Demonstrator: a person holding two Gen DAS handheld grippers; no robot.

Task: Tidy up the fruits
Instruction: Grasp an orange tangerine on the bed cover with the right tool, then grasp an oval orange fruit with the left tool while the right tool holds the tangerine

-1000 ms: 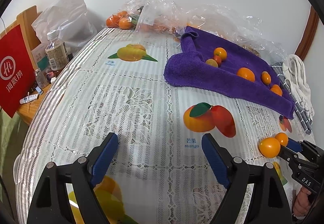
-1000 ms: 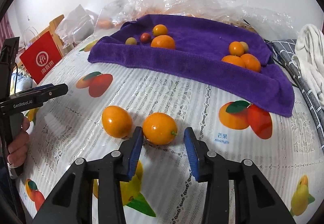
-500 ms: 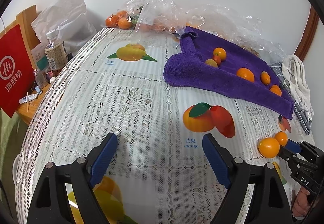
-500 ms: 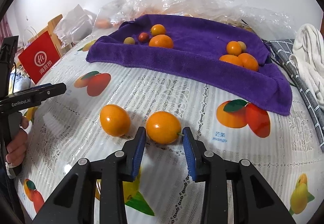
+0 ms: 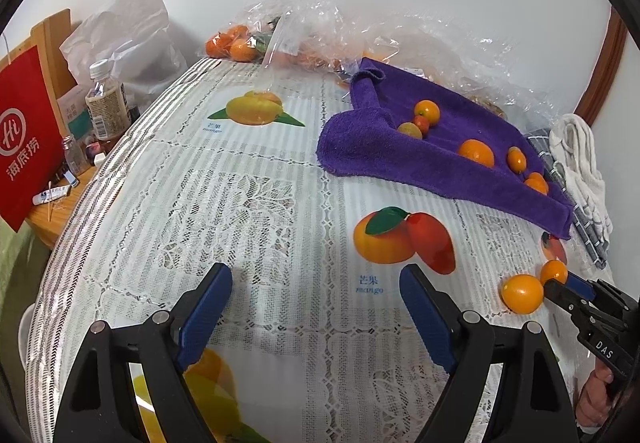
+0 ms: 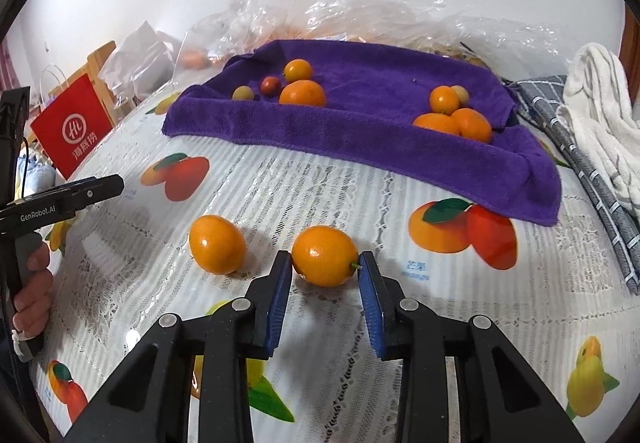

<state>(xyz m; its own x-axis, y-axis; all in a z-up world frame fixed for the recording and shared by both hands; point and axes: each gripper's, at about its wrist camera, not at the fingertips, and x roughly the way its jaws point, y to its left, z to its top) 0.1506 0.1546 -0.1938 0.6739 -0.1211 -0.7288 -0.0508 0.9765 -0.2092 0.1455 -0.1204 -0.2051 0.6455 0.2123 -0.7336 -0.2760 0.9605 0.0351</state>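
While blue-padded, right tool [image 6: 325,285] brackets glossy oval kumquat [image 6: 325,255].

Our left gripper [image 5: 316,317] has black angular arms with silver round screws and blue ribbed pads; seen from the right wrist, its side reads "GenRobot.AI" in white at nine o'clock. Our right gripper [image 6: 323,293] matches it, and "DAS" marks its body. Our left hand [image 6: 30,285] shows bare skin around a grey handle.
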